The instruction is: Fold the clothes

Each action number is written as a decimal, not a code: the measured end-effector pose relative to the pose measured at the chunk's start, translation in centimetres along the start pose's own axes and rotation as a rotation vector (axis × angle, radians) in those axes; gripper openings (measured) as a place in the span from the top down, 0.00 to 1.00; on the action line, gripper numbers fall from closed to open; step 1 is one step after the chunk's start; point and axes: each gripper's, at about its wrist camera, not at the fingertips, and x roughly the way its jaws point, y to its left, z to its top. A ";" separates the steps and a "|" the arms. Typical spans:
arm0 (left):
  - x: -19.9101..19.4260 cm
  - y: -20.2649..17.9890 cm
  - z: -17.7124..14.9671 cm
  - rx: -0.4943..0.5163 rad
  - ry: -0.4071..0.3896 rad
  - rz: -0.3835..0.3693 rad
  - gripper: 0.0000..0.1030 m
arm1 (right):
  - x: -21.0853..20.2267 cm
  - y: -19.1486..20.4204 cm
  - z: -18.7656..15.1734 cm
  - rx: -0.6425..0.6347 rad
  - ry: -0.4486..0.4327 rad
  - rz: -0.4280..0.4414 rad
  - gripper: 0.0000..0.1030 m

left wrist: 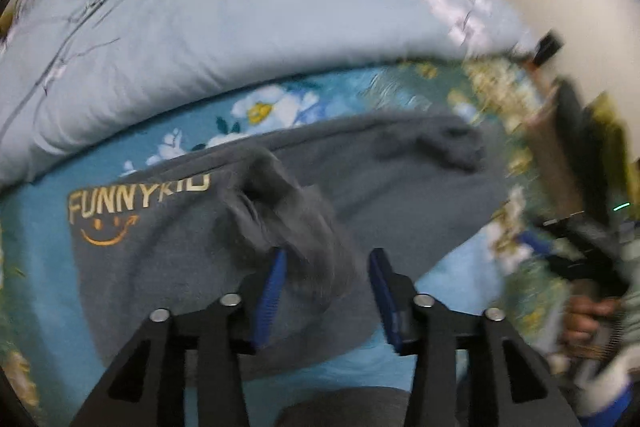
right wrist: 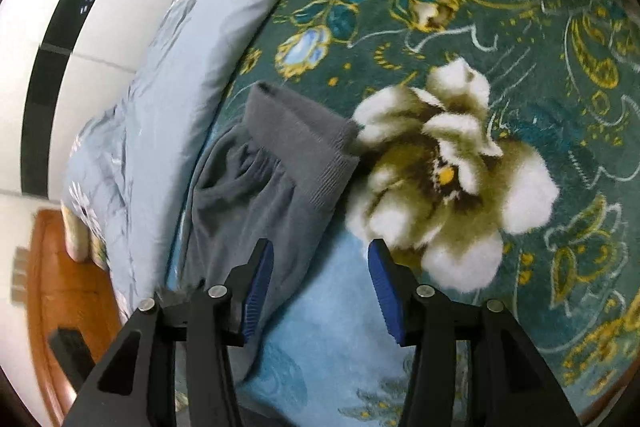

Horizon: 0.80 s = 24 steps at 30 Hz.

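A soft grey sweatshirt with gold "FUNNYKID" letters and a smiley face point(left wrist: 192, 251) lies spread on a fuzzy teal blanket with big white and yellow flowers point(right wrist: 460, 163). The blanket covers a bed. The left gripper point(left wrist: 328, 267) hangs just over the near part of the shirt. Its two blue pads point(left wrist: 272, 291) are spread apart. A bunched-up hump of grey cloth pokes up between them and touches the left pad, but the pads are not squeezing it. Past the shirt, on the far side, a puffy pale blue quilt with thin branch prints point(left wrist: 240, 7) is piled up. The right side of this view is blurry, and a hand point(left wrist: 588, 319) shows there, low down. In the other view, the right gripper point(right wrist: 320, 267) is spread wide too and holds nothing. It hovers over the blanket, next to the grey ribbed cuff end of the clothing point(right wrist: 304, 135), which lies flat near the left pad. The same pale blue quilt runs along the left. Beyond it are a white tiled wall point(right wrist: 40, 39) and a brown wooden floor point(right wrist: 68, 287).
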 end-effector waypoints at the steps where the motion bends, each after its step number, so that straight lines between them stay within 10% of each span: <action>1: -0.3 0.9 0.1 -0.046 -0.015 0.009 0.45 | 0.4 -0.5 0.5 0.023 -0.001 0.014 0.49; 6: 1.7 4.9 0.7 -0.179 0.052 0.188 0.46 | 2.9 -2.4 2.6 0.125 0.003 0.051 0.49; 16: 7.6 2.2 2.2 -0.032 0.200 0.348 0.47 | 5.8 -1.6 4.9 0.165 -0.007 0.095 0.49; 24: 7.9 1.4 2.6 -0.012 0.196 0.392 0.47 | 3.8 1.7 4.5 0.083 -0.035 0.084 0.82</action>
